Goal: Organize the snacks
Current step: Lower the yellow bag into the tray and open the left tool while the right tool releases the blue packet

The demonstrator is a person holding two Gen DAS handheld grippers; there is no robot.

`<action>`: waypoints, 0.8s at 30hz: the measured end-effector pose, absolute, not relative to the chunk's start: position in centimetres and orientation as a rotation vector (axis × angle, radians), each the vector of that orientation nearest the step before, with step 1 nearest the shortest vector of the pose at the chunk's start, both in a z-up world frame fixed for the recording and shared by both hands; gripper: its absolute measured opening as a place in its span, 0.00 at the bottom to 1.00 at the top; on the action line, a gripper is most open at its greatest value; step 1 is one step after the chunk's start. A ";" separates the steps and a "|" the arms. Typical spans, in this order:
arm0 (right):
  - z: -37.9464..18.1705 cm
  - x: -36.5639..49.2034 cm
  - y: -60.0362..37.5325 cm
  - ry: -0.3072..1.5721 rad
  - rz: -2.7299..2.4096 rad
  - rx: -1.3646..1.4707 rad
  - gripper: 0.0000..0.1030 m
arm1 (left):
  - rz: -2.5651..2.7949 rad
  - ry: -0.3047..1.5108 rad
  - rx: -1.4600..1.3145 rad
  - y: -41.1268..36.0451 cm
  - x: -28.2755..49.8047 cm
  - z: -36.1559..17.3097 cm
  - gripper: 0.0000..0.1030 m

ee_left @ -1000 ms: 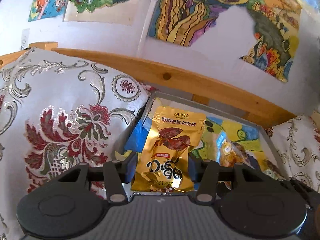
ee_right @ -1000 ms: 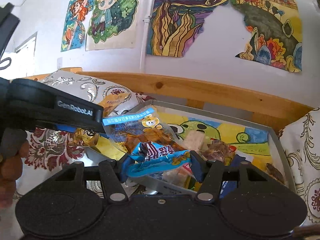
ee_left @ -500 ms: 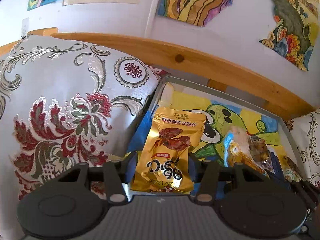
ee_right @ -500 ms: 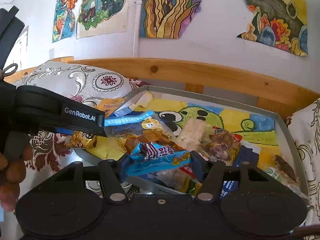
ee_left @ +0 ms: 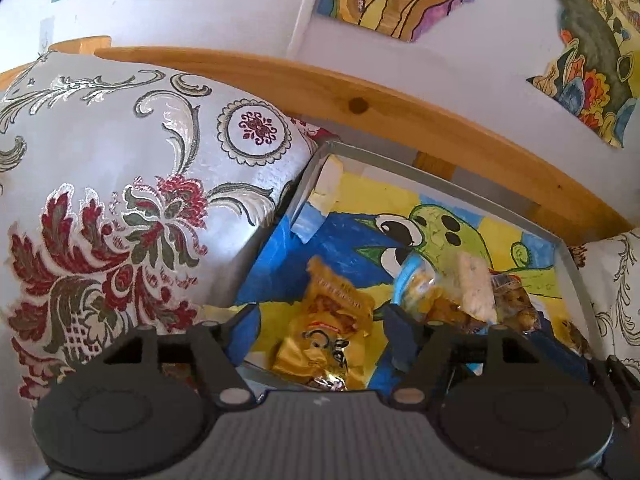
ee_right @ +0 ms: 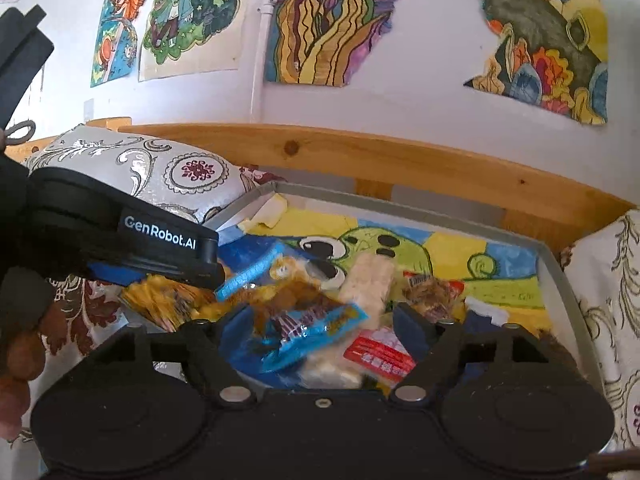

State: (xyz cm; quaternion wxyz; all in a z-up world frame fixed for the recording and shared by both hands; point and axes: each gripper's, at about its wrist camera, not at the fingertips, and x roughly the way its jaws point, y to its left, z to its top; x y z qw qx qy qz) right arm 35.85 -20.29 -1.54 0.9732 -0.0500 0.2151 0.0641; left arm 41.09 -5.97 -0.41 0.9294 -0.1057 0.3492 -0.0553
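Both claws now spread. Gold packet [ee_left: 328, 336] dropped free between left gripper [ee_left: 320, 332] fingers into tray [ee_left: 440, 184]; blue packet [ee_right: 304, 332] likewise loose below right gripper [ee_right: 312, 328]. Two snacks delivered.

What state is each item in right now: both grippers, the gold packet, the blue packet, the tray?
Left gripper: open, fingers wide apart.
Gold packet: released, blurred, dropping or lying in the tray between the open fingers.
Right gripper: open.
Blue packet: loose between its fingers, over the snack pile.
Tray: open-topped, snacks piled at its near side.
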 end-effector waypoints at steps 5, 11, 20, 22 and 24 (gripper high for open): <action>-1.4 35.6 -20.0 0.423 0.135 -0.122 0.89 | -0.117 0.680 -0.231 -5.7 40.1 0.0 0.91; -0.4 34.4 -19.8 0.398 0.139 -0.120 0.98 | -0.078 0.643 -0.260 -4.2 38.6 1.2 0.97; 3.0 29.1 -19.9 0.308 0.149 -0.080 0.99 | 0.013 0.576 -0.272 -1.7 34.1 4.1 0.99; 3.7 27.8 -20.0 0.285 0.147 -0.072 0.99 | 0.021 0.564 -0.262 -1.5 32.7 4.6 0.99; 4.4 26.5 -20.1 0.263 0.144 -0.071 0.99 | 0.027 0.554 -0.249 -1.3 31.3 5.1 0.99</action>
